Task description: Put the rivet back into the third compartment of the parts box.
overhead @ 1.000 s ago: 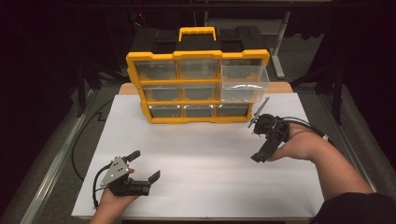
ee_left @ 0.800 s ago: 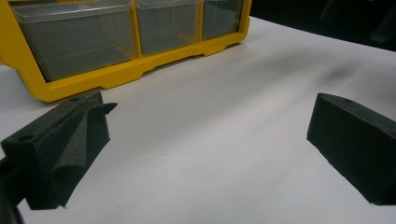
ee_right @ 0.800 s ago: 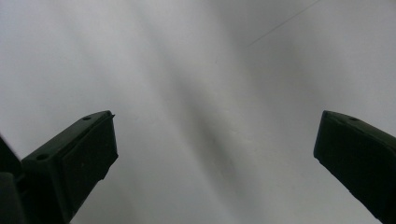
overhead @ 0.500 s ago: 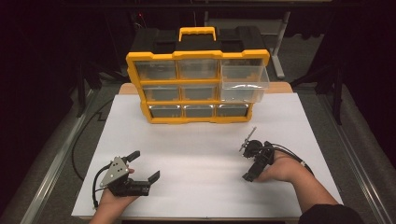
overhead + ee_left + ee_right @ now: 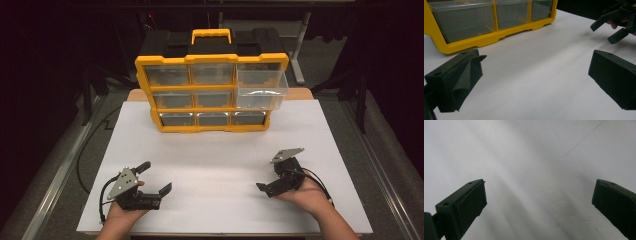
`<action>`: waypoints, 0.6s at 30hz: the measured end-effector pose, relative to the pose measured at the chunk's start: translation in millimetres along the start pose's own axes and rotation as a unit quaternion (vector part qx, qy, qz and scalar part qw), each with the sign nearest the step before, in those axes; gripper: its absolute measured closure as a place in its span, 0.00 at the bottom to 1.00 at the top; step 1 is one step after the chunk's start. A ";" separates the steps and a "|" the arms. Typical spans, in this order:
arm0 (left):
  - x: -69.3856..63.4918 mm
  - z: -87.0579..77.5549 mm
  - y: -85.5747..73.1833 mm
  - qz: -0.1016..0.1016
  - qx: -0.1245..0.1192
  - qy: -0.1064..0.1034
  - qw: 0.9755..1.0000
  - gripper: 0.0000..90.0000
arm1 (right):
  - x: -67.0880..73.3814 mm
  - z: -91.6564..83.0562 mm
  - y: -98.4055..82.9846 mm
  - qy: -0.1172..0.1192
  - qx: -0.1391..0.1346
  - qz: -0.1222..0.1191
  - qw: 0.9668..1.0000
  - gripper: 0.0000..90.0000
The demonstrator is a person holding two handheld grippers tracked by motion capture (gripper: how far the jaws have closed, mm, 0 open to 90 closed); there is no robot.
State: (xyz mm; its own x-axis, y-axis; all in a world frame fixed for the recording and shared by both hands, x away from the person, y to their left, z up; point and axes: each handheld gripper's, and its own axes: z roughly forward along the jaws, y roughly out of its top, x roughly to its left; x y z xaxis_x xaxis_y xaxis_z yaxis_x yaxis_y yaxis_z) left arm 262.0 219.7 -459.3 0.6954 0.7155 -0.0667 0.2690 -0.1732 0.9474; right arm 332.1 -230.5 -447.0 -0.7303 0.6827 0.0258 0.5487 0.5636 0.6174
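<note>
A yellow organiser [image 5: 210,60] with clear drawers stands at the back middle of the white table top [image 5: 220,150]. Its top right drawer [image 5: 261,89] is pulled out toward me. My left gripper [image 5: 155,176] rests at the front left, open, with nothing between its jaws. In the left gripper view my left gripper [image 5: 535,75] points at the organiser's bottom row [image 5: 494,20], and the right gripper [image 5: 614,25] shows farther off. My right gripper [image 5: 269,179] is at the front right, held low over the table, open and empty. In its own view my right gripper [image 5: 539,202] faces bare white surface.
A black case [image 5: 210,40] sits behind the organiser. The table's edges run close to both hands at the front. A cable [image 5: 87,150] trails off the left side. Dark floor and metal frame legs [image 5: 300,45] surround the table.
My right gripper has drawn back from beside the organiser's lower right corner toward the front right of the table and come down lower. The left gripper has stayed put.
</note>
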 end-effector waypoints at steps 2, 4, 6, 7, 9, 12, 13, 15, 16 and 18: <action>-0.2 0.1 -0.1 0.001 0.001 0.002 1.000 0.00 | 3.4 -4.8 -7.2 -0.005 -0.046 0.009 0.999 0.00; 0.1 -0.1 -0.3 0.000 0.003 0.002 1.000 0.00 | 6.2 -8.2 -13.9 -0.003 -0.080 0.023 0.997 0.00; 0.3 -0.2 -0.4 -0.002 0.004 0.002 1.000 0.00 | 9.5 -11.8 -20.5 -0.006 -0.111 0.028 0.993 0.00; 0.3 -0.2 -0.4 -0.002 0.004 0.003 1.000 0.00 | 10.2 -13.5 -23.8 -0.008 -0.127 0.029 0.991 0.00; 0.2 -0.3 -0.2 -0.003 0.004 0.003 1.000 0.00 | 11.0 -17.7 -30.0 -0.010 -0.158 0.037 0.987 0.00; 0.2 -0.2 -0.4 -0.005 0.005 0.005 1.000 0.00 | 13.1 -24.2 -39.4 -0.016 -0.206 0.045 0.977 0.00; 0.4 0.3 -0.6 -0.007 0.007 0.005 1.000 0.00 | 13.8 -25.4 -40.7 -0.019 -0.211 0.043 0.976 0.00; 0.8 1.7 -0.7 -0.010 0.010 0.007 1.000 0.00 | 13.9 -27.7 -41.9 -0.018 -0.225 0.043 0.973 0.00; 0.7 2.4 -0.7 -0.010 0.011 0.007 1.000 0.00 | 13.8 -28.3 -41.9 -0.018 -0.230 0.042 0.972 0.00; 0.0 3.4 -0.7 -0.008 0.011 0.006 1.000 0.00 | 13.8 -27.6 -41.5 -0.018 -0.234 0.038 0.971 0.00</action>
State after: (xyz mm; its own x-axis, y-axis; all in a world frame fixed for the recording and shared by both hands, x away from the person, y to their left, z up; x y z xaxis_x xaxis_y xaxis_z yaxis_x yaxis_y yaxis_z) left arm 264.1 217.5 -461.1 0.6829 0.7264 -0.0778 0.2952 -0.1769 0.9389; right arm 288.0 -257.3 -450.5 -0.6754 0.7348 0.0621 0.3483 0.2436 0.9052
